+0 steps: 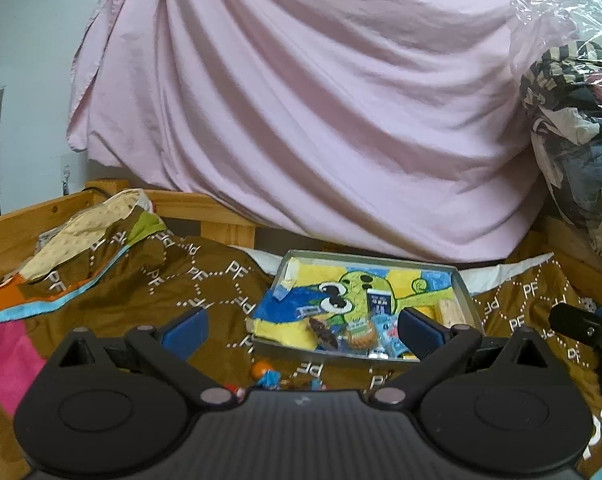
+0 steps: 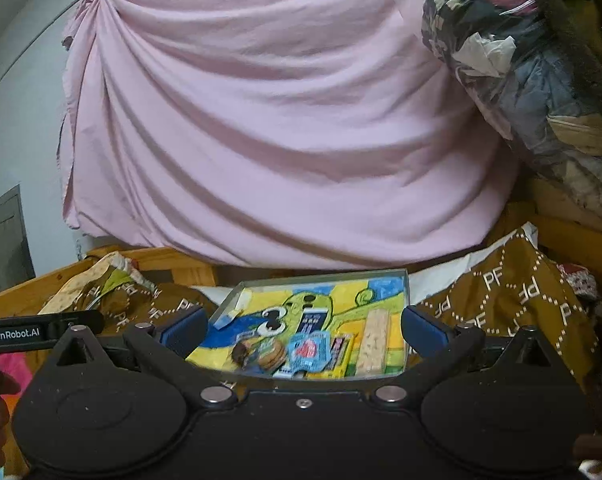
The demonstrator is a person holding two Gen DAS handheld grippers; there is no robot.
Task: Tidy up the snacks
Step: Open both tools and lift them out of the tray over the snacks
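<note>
Pink sheet (image 1: 301,100) fills the top of both views, hung over a wooden bed frame (image 2: 173,264), with a brown "PF" blanket (image 1: 161,280) across the lower half. Your tray (image 1: 463,292) sits lower centre on that blanket, its inside printed with a green cartoon, and the snacks (image 2: 297,350) are bunched at its near edge.

Both your left gripper (image 1: 303,326) and right gripper (image 2: 303,326) are spread wide, holding nothing, hovering short of the tray.

Risk as I see it: the blanket is soft, so pressing down on the tray could tip it and slide that pile out. The wrappers overlap, so you may pinch two at once.

Count: one tray, roughly six snacks in it including one long bar (image 2: 375,340), and at least two or three loose bits (image 1: 269,374) on the blanket in front, partly hidden in the left view.
</note>
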